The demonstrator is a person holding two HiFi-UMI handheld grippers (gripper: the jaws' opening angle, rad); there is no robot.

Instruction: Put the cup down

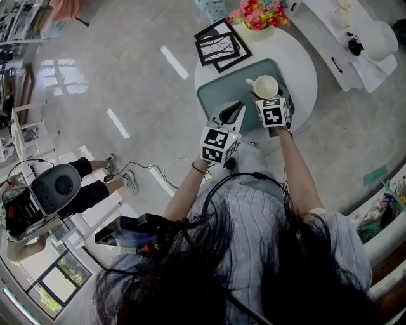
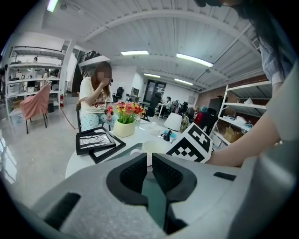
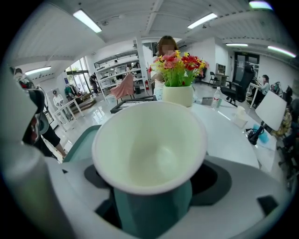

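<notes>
A cream cup (image 1: 265, 86) with its handle to the left is over the teal tray (image 1: 216, 95) on the round white table (image 1: 299, 58). My right gripper (image 1: 267, 96) is shut on the cup. In the right gripper view the cup (image 3: 149, 149) fills the middle with its mouth towards the camera and hides the jaw tips. I cannot tell whether its base touches the tray. My left gripper (image 1: 233, 110) hangs over the tray's near edge, left of the cup. Its jaws (image 2: 149, 161) are shut with nothing between them, and the cup (image 2: 156, 148) shows just beyond.
Two black picture frames (image 1: 219, 46) lie at the table's far left, and a pot of flowers (image 1: 260, 14) stands at its far edge. A person sits behind the table. A white bench with a lamp (image 1: 379, 39) is at the far right. Cables lie on the floor (image 1: 162, 171).
</notes>
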